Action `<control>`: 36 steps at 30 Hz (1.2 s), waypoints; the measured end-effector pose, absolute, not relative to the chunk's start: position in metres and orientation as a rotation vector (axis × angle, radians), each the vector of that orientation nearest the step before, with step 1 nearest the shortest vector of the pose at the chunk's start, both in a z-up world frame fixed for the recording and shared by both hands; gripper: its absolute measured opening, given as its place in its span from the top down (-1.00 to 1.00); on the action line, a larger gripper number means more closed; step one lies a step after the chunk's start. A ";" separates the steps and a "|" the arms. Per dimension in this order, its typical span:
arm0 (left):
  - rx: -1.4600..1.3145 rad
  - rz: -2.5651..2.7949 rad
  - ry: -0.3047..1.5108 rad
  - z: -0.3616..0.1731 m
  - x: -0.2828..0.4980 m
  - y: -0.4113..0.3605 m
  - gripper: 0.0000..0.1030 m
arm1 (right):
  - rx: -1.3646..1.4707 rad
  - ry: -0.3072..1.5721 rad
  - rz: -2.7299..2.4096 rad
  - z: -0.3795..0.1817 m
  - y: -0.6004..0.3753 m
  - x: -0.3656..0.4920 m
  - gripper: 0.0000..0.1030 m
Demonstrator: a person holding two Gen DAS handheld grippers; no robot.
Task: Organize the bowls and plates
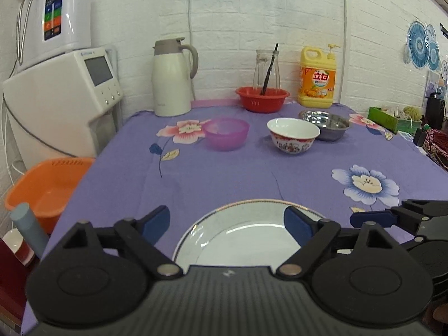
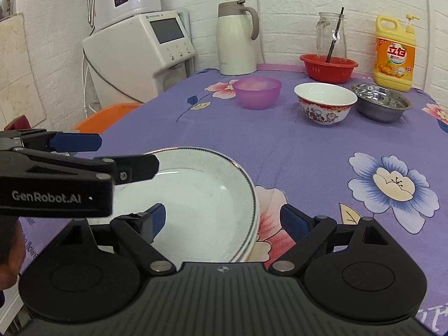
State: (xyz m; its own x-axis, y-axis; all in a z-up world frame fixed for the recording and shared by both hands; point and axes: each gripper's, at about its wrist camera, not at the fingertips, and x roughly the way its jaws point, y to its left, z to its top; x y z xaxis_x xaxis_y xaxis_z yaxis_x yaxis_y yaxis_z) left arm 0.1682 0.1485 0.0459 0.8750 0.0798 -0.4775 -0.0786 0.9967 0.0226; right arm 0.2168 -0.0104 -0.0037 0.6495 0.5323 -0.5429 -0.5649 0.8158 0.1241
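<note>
Blue-padded fingers of the left gripper [image 1: 226,224] stand wide apart, clamped on nothing; the near rim of a white porcelain plate with a dark patterned, gold-edged border [image 1: 246,240] lies between and below them, its far edge reaching past the fingertips. From the right wrist view, the same gripper comes in from the left edge, one finger over the plate's left rim and the other outside it, with no visible contact. Right gripper [image 2: 222,219] likewise has its fingers spread and empty: the left pad [image 2: 158,218] hangs over the plate's well, the right pad sits over bare cloth, and the plate's right rim runs between them. Rim edges stacked at the plate's right side show more than one plate there. Plates rest at the near end of a table under a purple flower-printed cloth [image 2: 294,145]. Well apart, toward the far end, a translucent purple plastic bowl [image 2: 257,92], a white ceramic bowl with red figure band [image 2: 324,103] and a stainless steel bowl [image 2: 380,102] stand in a row, the last two nearly touching. Behind them: a red plastic colander [image 2: 327,67], a clear glass jar with a dark stick in it [image 2: 330,36], a yellow detergent bottle [image 2: 394,56] and a cream thermos jug [image 2: 238,39].
</note>
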 end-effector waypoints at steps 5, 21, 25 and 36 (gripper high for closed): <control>-0.078 0.041 0.481 0.057 0.183 0.139 -0.77 | 0.015 0.585 0.592 0.009 -0.046 0.239 -1.00; -0.089 -0.039 0.574 0.043 0.255 0.114 -0.78 | -0.030 0.711 0.214 0.026 -0.142 0.500 -1.00; -0.078 -0.012 0.581 0.045 0.266 0.122 -0.78 | -0.051 0.806 0.161 0.009 -0.136 0.562 -1.00; -0.087 -0.067 0.564 0.057 0.283 0.106 -0.79 | -0.167 0.965 0.201 -0.003 -0.144 0.554 -1.00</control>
